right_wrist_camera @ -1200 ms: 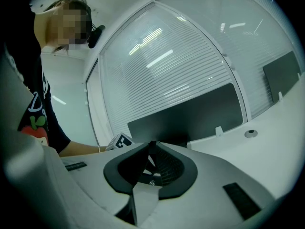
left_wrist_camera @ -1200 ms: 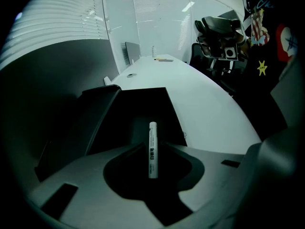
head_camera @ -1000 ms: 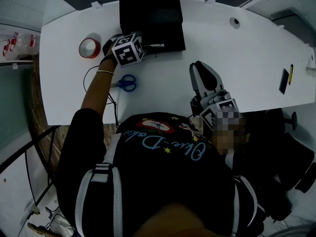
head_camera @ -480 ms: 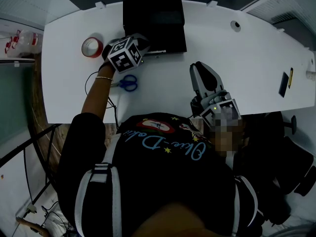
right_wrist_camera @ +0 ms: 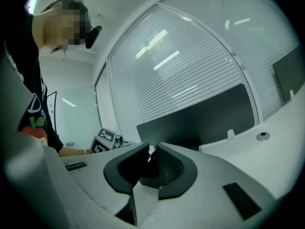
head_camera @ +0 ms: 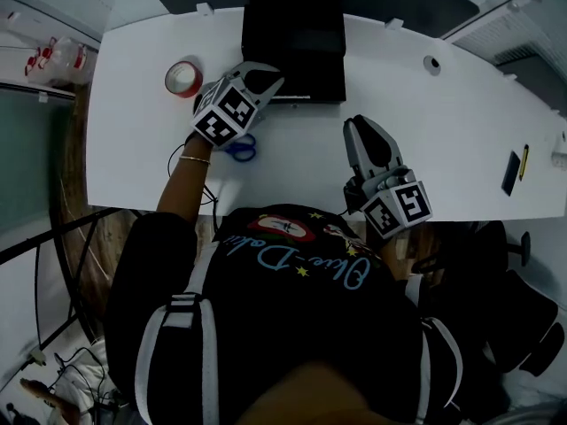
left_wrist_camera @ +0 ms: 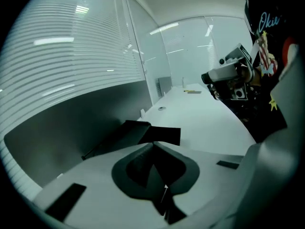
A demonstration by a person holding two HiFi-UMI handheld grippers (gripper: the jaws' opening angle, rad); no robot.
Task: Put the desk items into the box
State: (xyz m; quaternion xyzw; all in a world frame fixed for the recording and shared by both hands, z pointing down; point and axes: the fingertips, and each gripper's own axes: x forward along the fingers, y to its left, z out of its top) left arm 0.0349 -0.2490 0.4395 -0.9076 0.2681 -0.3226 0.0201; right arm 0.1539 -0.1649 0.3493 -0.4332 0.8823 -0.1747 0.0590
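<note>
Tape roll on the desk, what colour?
The tape roll is red with a pale core; the head view shows it best.

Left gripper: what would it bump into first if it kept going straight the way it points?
Most likely the black box, just ahead of the left gripper. Its jaws are closing around a thin pale sliver.

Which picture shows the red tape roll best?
The head view: the red tape roll lies in plain sight on the white desk, left of the black box. Neither gripper view shows it.
</note>
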